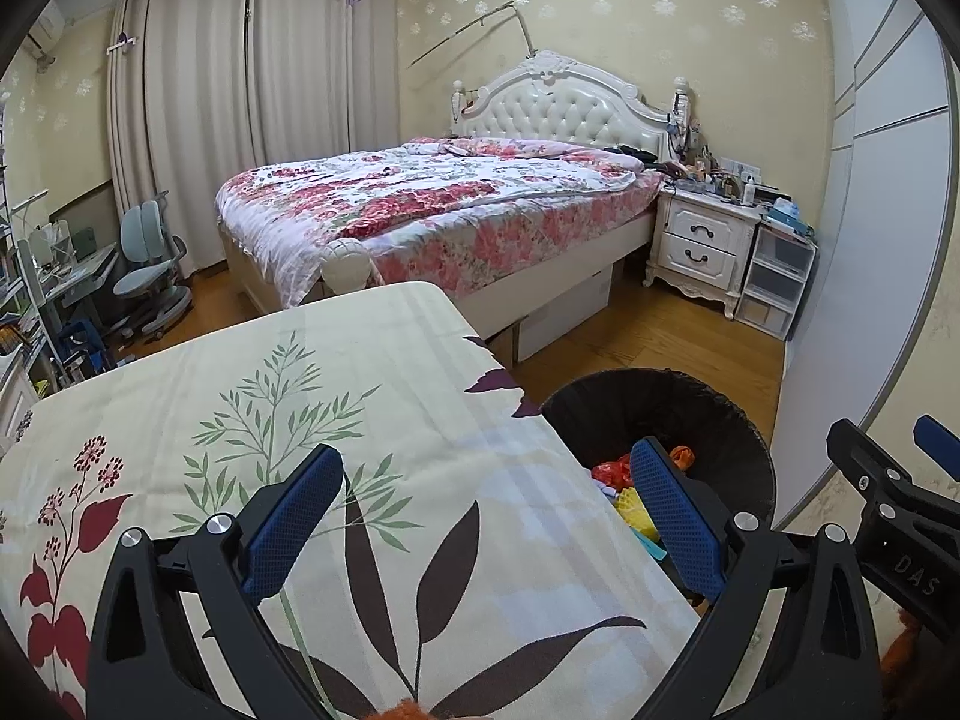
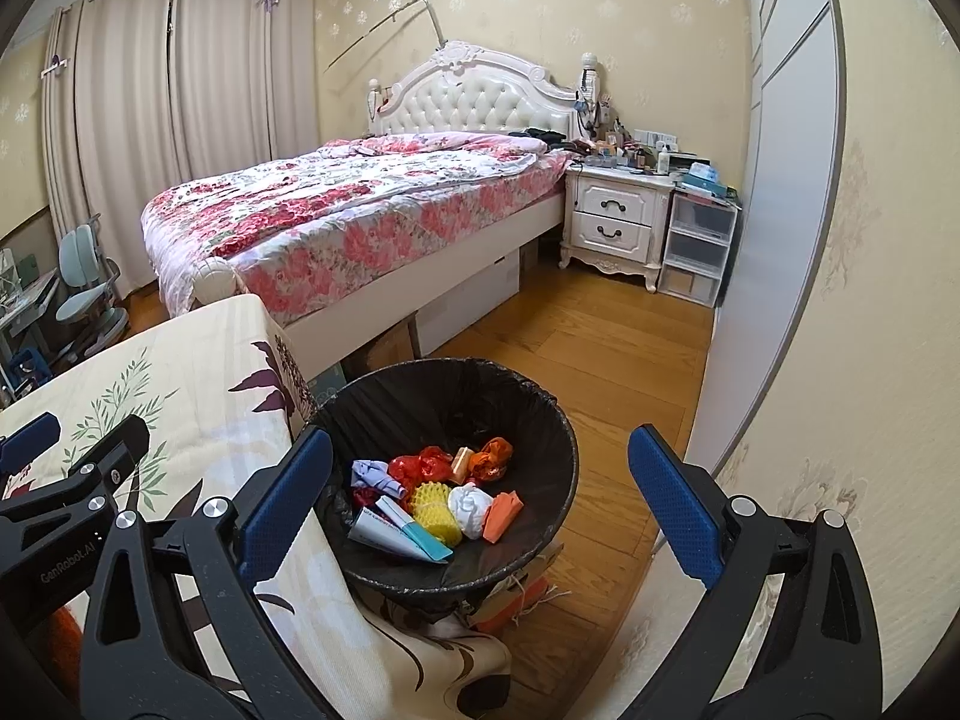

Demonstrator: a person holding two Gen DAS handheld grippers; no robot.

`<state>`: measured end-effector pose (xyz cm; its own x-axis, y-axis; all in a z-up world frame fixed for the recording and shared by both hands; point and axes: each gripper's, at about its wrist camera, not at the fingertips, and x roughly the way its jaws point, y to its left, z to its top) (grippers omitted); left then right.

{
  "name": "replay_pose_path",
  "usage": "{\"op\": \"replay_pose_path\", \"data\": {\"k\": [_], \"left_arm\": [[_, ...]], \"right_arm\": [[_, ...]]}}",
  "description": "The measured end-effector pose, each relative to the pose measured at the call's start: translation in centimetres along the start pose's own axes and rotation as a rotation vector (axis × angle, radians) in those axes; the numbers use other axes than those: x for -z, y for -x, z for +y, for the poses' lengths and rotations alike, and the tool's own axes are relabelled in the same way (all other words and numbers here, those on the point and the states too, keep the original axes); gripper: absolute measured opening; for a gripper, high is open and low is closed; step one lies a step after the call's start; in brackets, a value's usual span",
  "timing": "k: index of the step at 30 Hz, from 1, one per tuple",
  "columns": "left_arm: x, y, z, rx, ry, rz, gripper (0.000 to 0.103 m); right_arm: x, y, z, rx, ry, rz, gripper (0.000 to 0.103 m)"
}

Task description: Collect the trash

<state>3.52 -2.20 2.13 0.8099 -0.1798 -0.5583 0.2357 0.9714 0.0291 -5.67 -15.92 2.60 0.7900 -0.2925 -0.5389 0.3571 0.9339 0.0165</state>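
1. The left gripper (image 1: pixel 486 516) is hovering over the counter draped in a cream cloth printed with leaves and red flowers (image 1: pixel 288 396), its blue-padded fingers (image 1: pixel 294 516) spread wide and grasping nothing.
2. The right gripper (image 2: pixel 480 510) is hanging just above the round bin lined with a black plastic bag (image 2: pixel 540 414), fingers likewise released and empty.
3. The trash is sitting inside that bin: a yellow foam fruit net (image 2: pixel 435 510), crumpled red wrappers (image 2: pixel 420 468), a white scrunched tissue (image 2: pixel 471 510), an orange paper scrap (image 2: pixel 501 516), a lilac crumple (image 2: pixel 372 474) and a white-and-teal carton (image 2: pixel 399 531).
4. No loose trash is showing on the visible part of the cloth, so by my reading the collecting is looking close to done, though the near end of the counter is hiding behind the grippers.
5. Risk one: the bin is standing on the wooden floor (image 2: pixel 600 348) tight against the counter's corner, and the cloth's hem is hanging right beside the rim; a sweeping finger could be snagging that fabric and dragging it.
6. Risk two: the liner is sitting loosely on the rim, so a low-swinging right finger might be catching it, tipping the bin and spilling the light pieces.
7. Risk three: the two grippers are working near each other at the counter's edge, and a crossing move could be knocking them together.
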Motion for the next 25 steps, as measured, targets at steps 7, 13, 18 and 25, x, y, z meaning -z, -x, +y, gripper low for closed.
{"op": "replay_pose_path", "data": {"k": [7, 13, 18, 25], "left_arm": [[-0.1, -0.1, 0.1, 0.003, -0.001, 0.000, 0.096], [-0.1, 0.0, 0.2, 0.005, 0.004, -0.003, 0.096], [-0.3, 0.1, 1.0, -0.017, -0.006, -0.026, 0.096], [-0.6, -1.2, 5.6, -0.074, 0.047, 0.023, 0.096]], "right_arm": [[0.1, -0.4, 0.2, 0.002, 0.003, 0.003, 0.097], [0.3, -0.8, 0.4, 0.001, 0.004, 0.010, 0.097], [0.5, -1.4, 1.4, -0.011, 0.022, 0.026, 0.097], [0.1, -2.6, 5.4, -0.085, 0.077, 0.059, 0.097]]}}
